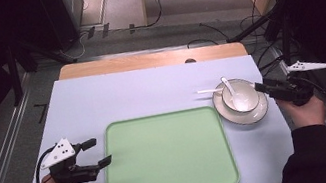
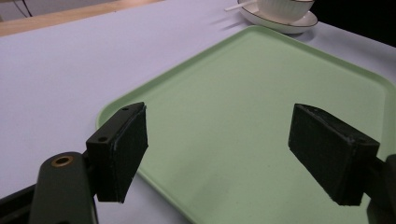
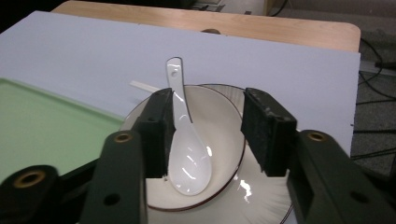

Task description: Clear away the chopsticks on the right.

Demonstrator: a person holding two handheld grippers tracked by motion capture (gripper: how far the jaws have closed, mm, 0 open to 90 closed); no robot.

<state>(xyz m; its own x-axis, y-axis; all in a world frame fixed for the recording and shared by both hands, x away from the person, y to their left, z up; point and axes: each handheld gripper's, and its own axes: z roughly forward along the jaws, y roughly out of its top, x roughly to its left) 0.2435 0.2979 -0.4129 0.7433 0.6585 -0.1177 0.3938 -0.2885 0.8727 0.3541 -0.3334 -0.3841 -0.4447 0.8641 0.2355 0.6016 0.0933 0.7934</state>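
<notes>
A white bowl (image 1: 249,101) with a dark rim stands on a matching saucer (image 1: 256,114) at the right of the lilac table cover. A white ceramic spoon (image 1: 229,87) lies in the bowl, handle pointing away over the far rim. My right gripper (image 1: 258,87) reaches the bowl's right rim. In the right gripper view its jaws stand apart over the bowl (image 3: 224,121), with the spoon (image 3: 184,140) between them close beside the left pad. My left gripper (image 1: 98,152) is open with nothing between its pads at the left edge of the green tray (image 1: 167,156).
The tray (image 2: 261,84) has nothing on it and fills the middle front of the table. A thin white stick (image 1: 206,91) lies on the cover just left of the saucer. Bare wood shows along the table's far edge (image 1: 145,60); cables and stands lie beyond.
</notes>
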